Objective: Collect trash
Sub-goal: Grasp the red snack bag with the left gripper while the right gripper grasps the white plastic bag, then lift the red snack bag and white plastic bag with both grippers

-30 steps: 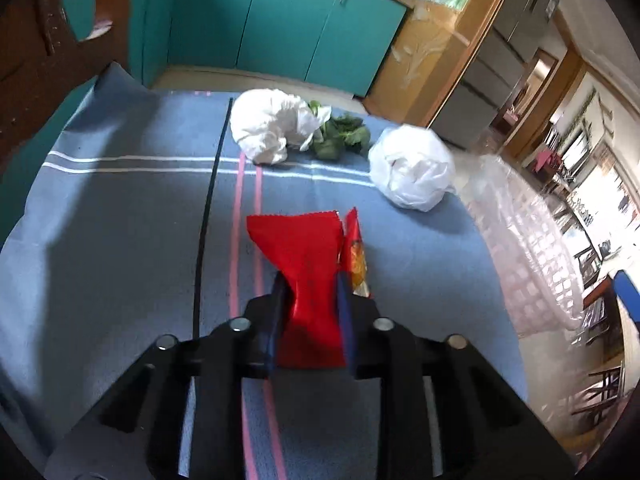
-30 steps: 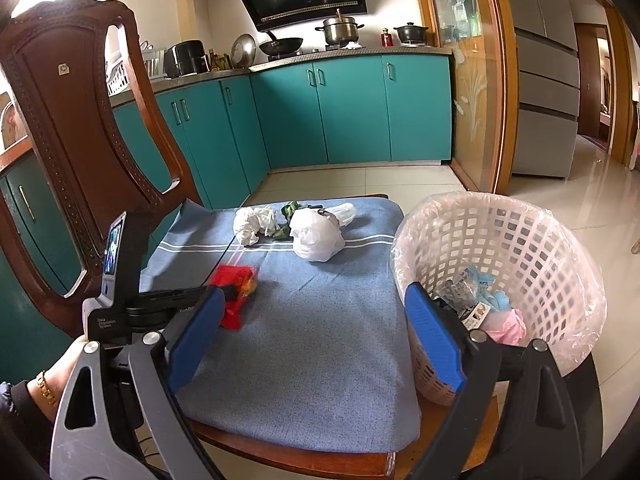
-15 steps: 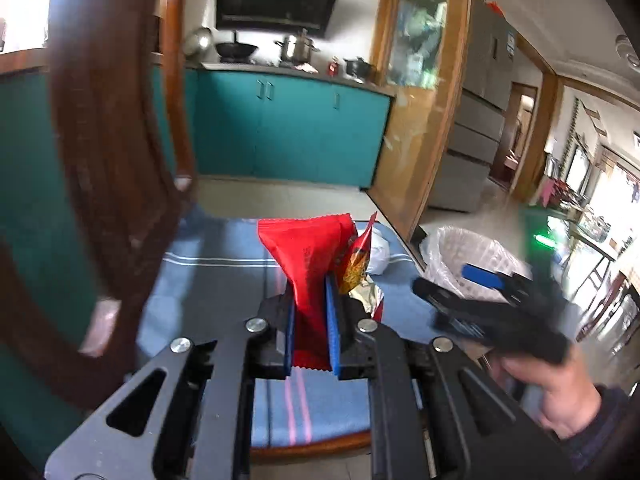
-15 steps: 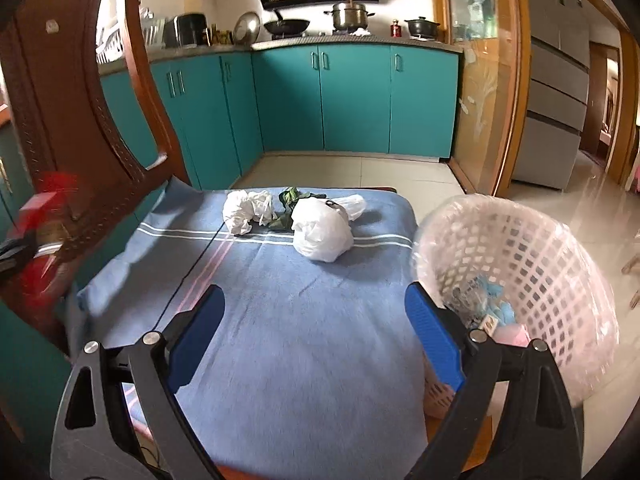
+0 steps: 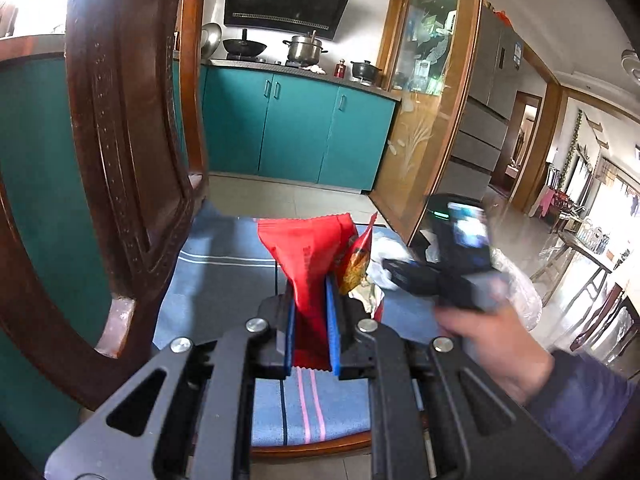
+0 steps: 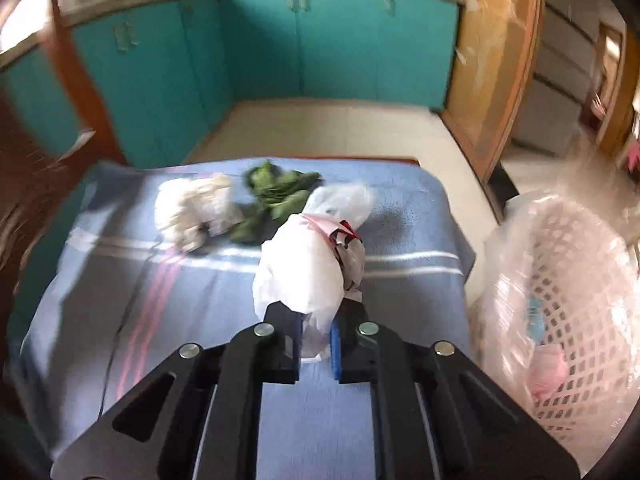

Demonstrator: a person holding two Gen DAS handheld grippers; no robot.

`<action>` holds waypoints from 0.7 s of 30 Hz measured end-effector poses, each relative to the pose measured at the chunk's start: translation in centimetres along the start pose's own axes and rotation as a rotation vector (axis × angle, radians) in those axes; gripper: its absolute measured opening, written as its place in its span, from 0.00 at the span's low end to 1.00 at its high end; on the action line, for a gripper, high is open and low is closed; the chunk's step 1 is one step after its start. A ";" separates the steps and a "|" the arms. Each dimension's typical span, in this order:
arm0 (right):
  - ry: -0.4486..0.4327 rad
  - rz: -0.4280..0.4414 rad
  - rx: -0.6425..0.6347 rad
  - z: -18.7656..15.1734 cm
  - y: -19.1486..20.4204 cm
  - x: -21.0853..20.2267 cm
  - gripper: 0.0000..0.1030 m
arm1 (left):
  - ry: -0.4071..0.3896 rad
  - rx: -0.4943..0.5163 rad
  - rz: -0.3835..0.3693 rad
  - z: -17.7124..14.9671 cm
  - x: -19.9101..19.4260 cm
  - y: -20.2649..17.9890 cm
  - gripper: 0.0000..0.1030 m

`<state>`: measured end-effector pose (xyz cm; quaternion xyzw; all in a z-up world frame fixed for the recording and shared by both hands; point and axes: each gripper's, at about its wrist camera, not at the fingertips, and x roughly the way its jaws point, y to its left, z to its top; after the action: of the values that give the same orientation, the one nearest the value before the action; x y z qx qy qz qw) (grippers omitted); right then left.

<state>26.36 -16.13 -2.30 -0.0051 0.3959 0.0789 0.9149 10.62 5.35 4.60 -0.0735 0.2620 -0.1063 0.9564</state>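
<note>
My left gripper (image 5: pixel 312 320) is shut on a red snack wrapper (image 5: pixel 308 248) and holds it up above the blue striped cloth (image 5: pixel 224 276). A second orange-and-red wrapper (image 5: pixel 358 256) sticks out beside it. In the right wrist view my right gripper (image 6: pixel 316 340) is closing on a tied white plastic bag (image 6: pixel 304 272) that rests on the cloth, and the blue pads pinch the bag's near end. Behind the bag lie a crumpled white paper wad (image 6: pixel 196 212) and some green leaves (image 6: pixel 276 192).
A white lattice basket (image 6: pixel 580 300) lined with clear plastic stands right of the chair seat and holds some trash. The dark wooden chair back (image 5: pixel 120 160) rises close on the left. A hand (image 5: pixel 492 344) carries the right gripper. Teal cabinets stand behind.
The left gripper lifted the red wrapper off the cloth and pulled back. The right gripper moved forward and down to the white bag, and its wide-open jaws came together on it.
</note>
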 end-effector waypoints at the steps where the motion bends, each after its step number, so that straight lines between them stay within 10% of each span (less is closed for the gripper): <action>1: -0.029 0.033 -0.017 -1.1 0.2 -2.4 0.11 | 0.001 -0.002 -0.003 0.0 0.0 0.0 0.14; 8: -0.184 0.130 0.002 -7.7 -0.8 -14.5 0.11 | 0.018 0.008 -0.014 -0.4 0.0 -0.5 0.14; 21: -0.160 0.190 -0.024 -9.5 -0.5 -14.6 0.11 | 0.065 0.022 0.010 -1.0 2.0 -2.0 0.15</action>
<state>9.74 -19.34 1.71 0.0278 0.3193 0.1703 0.9318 11.43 2.84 3.17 -0.0583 0.2921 -0.1066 0.9486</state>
